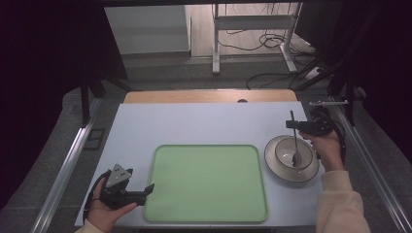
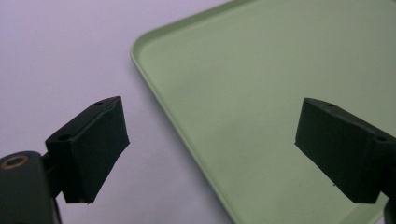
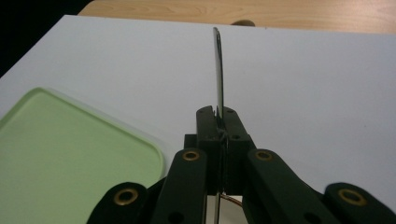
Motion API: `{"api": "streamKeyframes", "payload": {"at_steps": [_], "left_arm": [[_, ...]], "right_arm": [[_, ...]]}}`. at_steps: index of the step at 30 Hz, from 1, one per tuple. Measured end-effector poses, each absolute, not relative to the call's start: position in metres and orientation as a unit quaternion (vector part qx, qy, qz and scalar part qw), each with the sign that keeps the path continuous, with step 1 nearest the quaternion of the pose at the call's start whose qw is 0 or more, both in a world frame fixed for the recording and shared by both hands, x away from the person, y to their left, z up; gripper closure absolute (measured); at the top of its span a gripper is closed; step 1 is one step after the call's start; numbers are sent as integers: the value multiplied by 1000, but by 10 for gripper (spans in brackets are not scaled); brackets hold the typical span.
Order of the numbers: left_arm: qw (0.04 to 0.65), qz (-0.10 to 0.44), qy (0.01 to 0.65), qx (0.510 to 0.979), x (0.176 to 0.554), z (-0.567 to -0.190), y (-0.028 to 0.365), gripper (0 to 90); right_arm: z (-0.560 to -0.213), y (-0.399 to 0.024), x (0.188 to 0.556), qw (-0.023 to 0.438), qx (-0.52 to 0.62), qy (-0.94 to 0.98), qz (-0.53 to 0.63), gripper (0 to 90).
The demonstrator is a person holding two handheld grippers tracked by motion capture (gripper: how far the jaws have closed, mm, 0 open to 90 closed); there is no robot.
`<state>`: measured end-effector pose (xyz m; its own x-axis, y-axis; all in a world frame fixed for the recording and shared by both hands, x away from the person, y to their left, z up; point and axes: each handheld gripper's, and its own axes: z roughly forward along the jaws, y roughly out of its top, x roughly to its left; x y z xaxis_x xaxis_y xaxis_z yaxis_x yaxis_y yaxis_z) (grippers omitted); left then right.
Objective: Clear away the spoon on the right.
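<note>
One pale grey-white rectangular table top point(image 1: 194, 124) carries everything, with a strip of light wood point(image 1: 209, 96) showing at its far edge. On it lies one flat, light green rectangular plastic tray point(image 1: 206, 182) with rounded corners, nothing lying in it. To the tray's right stands one round, grey-rimmed ceramic plate point(image 1: 278, 170), and on that plate sits one smaller round bowl point(image 1: 284, 150). One slim dark metal spoon point(image 1: 294, 138) has its bowl end down inside the bowl and its handle rising toward the far side.

There are two black two-jaw grippers, one in each of the person's hands. The left gripper point(image 1: 148, 188) sits at the tray's near left corner, jaws spread wide with nothing between them. The right gripper point(image 1: 291, 124) is beyond the plate, jaws pressed together on the spoon's handle.

The left gripper view shows the tray's rounded corner point(image 2: 140, 44) passing between the two parted pads point(image 2: 95, 149), one over table and one over tray. The right gripper view shows the handle point(image 3: 218, 70) edge-on, sticking up out of the clamped jaws, with a corner of the tray point(image 3: 70, 154) at left.
</note>
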<state>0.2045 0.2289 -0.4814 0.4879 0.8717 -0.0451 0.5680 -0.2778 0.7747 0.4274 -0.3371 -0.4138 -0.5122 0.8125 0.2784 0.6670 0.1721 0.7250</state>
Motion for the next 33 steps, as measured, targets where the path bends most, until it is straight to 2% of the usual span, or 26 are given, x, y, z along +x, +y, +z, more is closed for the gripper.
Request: {"api": "streamKeyframes", "payload": {"at_steps": [17, 33], "left_arm": [[383, 201, 463, 774, 204, -480, 229, 91], [382, 201, 462, 775, 204, -480, 229, 91]], "right_arm": [[-381, -331, 403, 104, 454, 752, 467, 881], [-367, -313, 384, 111, 423, 764, 474, 881]]}}
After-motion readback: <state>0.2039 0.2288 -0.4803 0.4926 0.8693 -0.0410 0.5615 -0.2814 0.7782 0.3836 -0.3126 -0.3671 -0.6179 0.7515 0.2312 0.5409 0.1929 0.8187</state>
